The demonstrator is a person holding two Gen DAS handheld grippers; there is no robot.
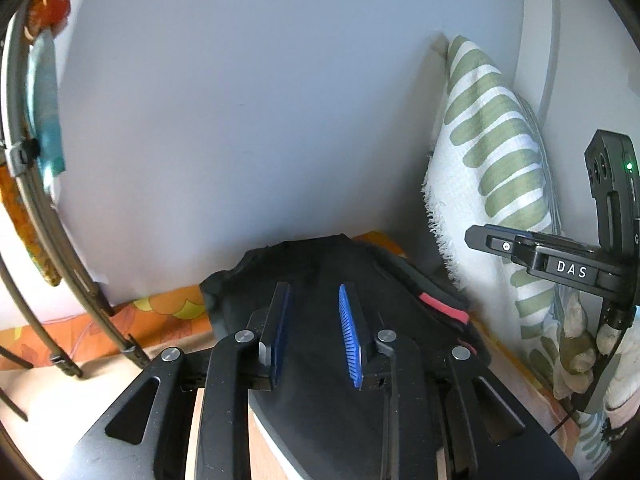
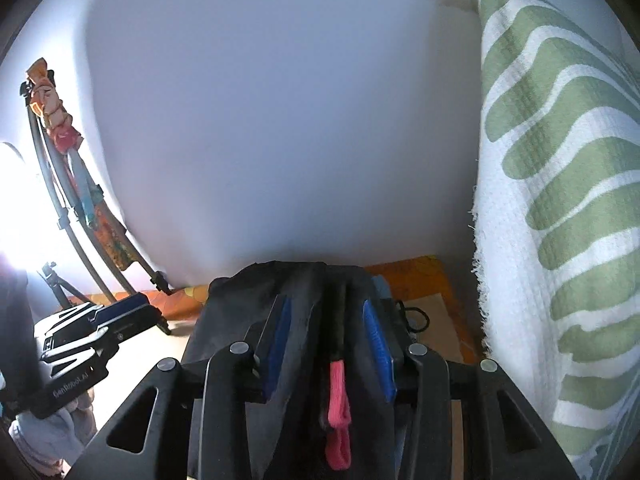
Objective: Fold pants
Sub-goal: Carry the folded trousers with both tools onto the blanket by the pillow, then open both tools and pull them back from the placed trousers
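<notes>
Black pants (image 1: 320,264) with a pink drawstring (image 1: 444,309) lie bunched on a wooden surface against a grey wall. My left gripper (image 1: 316,320) is open, its blue pads apart over the black cloth, holding nothing. My right gripper (image 2: 328,336) is open too, its jaws either side of a raised ridge of the pants (image 2: 304,292); the pink drawstring (image 2: 339,404) hangs between the fingers. The right gripper also shows at the right edge of the left wrist view (image 1: 496,245), and the left gripper at the left edge of the right wrist view (image 2: 132,312).
A white cushion with green stripes (image 1: 492,160) leans on the wall to the right, close to the right gripper (image 2: 560,240). An orange patterned cloth (image 1: 160,316) lies along the wall. Curved grey poles with coloured fabric (image 1: 36,184) stand at left. A tripod (image 2: 56,280) stands far left.
</notes>
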